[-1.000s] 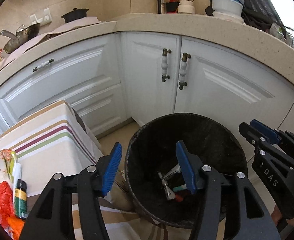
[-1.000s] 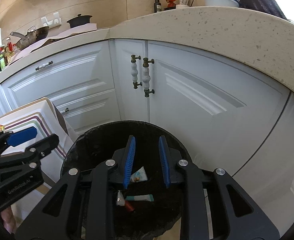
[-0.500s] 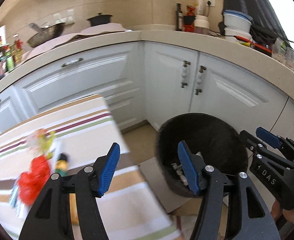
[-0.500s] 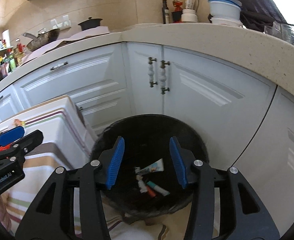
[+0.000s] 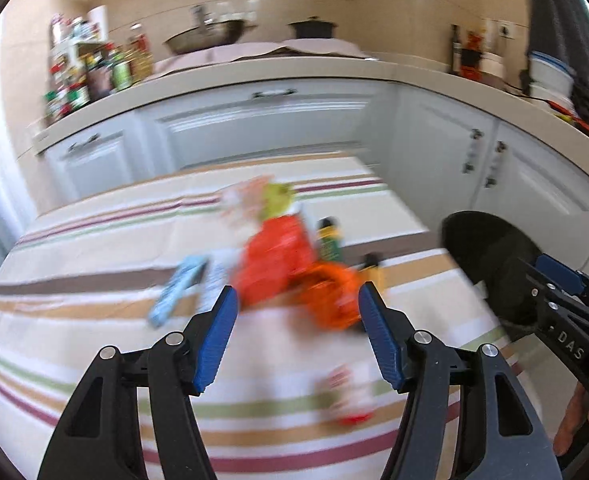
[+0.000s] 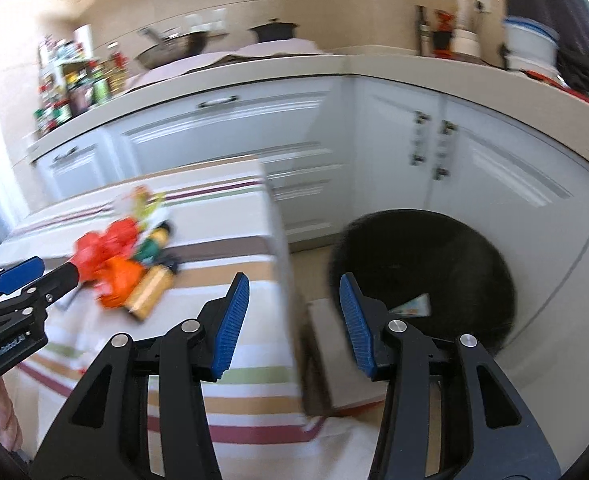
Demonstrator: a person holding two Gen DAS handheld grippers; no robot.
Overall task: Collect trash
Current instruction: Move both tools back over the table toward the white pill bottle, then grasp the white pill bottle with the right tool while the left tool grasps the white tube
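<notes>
1. While both tools hung empty over the striped table [image 5: 74,240], the step in hand looked like going for the next piece of trash; nothing was being carried.
2. Left gripper [image 5: 298,336] had its blue pads spread wide with nothing between them, aimed at the trash pile [image 5: 290,264] in the middle of the table.
3. Right gripper [image 6: 294,320] also stood released, gap narrower, nothing held, pointing past the table edge toward the black bin [image 6: 422,272] on the floor.
4. Pile was blurred: red and orange wrappers, a light blue packet [image 5: 178,292], a small dark bottle with green label [image 5: 330,240], a yellowish bottle [image 6: 150,292] lying down.
5. One red-white scrap [image 5: 354,396] lay apart, nearer the left tool.
6. Bin already had a tube or packet [image 6: 414,306] inside.
7. Next move, I judged: pick one item, lower over it, close, carry right to the bin.
8. In the way: items touched and overlapped, so a grab could drag neighbours; the table corner sat between pile and bin.
9. White cabinets [image 6: 494,168] and a cluttered counter [image 5: 334,68] stood behind, well apart.
</notes>
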